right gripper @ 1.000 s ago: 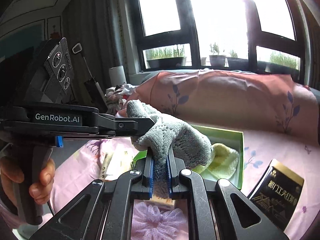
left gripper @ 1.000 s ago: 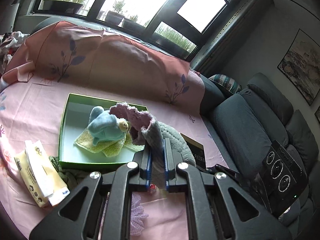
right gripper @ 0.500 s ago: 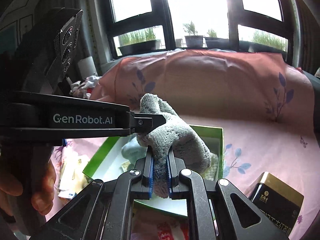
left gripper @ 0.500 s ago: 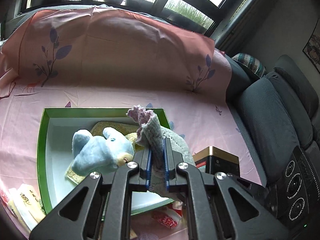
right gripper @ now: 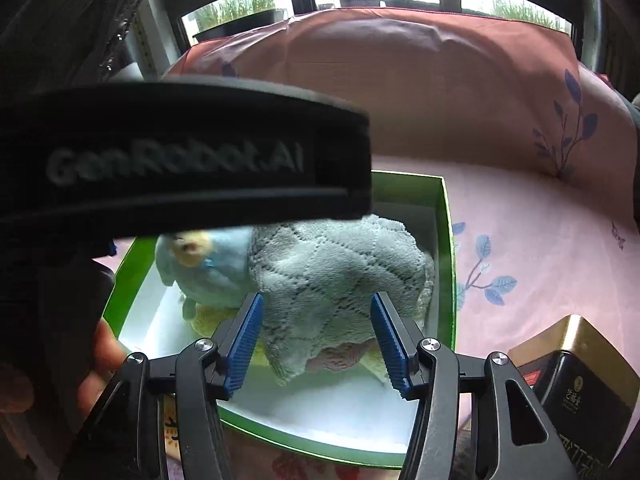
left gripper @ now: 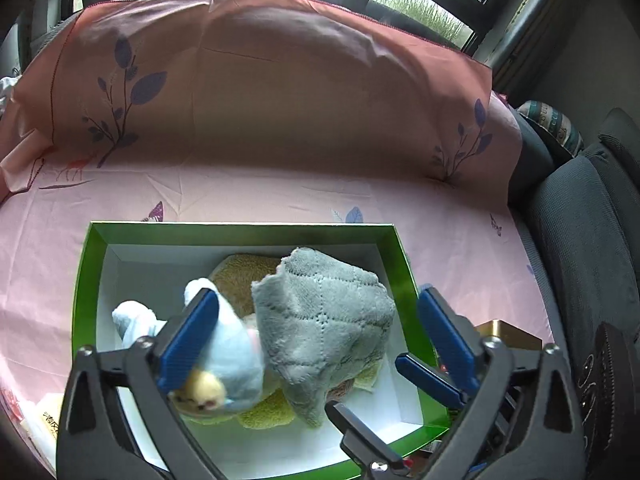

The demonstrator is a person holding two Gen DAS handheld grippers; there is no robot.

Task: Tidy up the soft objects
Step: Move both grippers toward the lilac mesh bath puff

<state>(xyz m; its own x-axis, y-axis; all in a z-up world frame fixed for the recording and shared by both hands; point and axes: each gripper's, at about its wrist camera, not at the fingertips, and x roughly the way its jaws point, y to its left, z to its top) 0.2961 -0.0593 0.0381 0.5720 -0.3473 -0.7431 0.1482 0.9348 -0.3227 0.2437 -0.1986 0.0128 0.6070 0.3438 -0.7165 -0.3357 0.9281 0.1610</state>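
Observation:
A grey quilted cloth (left gripper: 324, 320) (right gripper: 340, 272) lies heaped in the green box (left gripper: 86, 280) (right gripper: 448, 240). It leans on a light blue plush toy (left gripper: 236, 356) (right gripper: 204, 264) and a yellow towel (left gripper: 240, 276). My left gripper (left gripper: 316, 336) hovers over the box, its jaws opening wide on either side of the cloth and toy. The pads touch neither. My right gripper (right gripper: 316, 344) is also opening, with the cloth's near edge loose between its blue pads (right gripper: 244, 344). A bit of pink fabric (right gripper: 340, 356) peeks from under the cloth. The left gripper's body (right gripper: 180, 152) hides the box's far left part.
The box sits on a pink leaf-print sheet (left gripper: 280, 196) that rises over a backrest behind. A black-and-gold tin (right gripper: 576, 384) stands right of the box, and a grey sofa (left gripper: 580, 240) lies further right. A tissue pack (left gripper: 48, 420) is at the near left. A hand (right gripper: 100, 352) holds the left gripper.
Both grippers came down over the green box with the grey cloth pinched between them. Both jaws have since opened and let it go, and the cloth now rests in the box.

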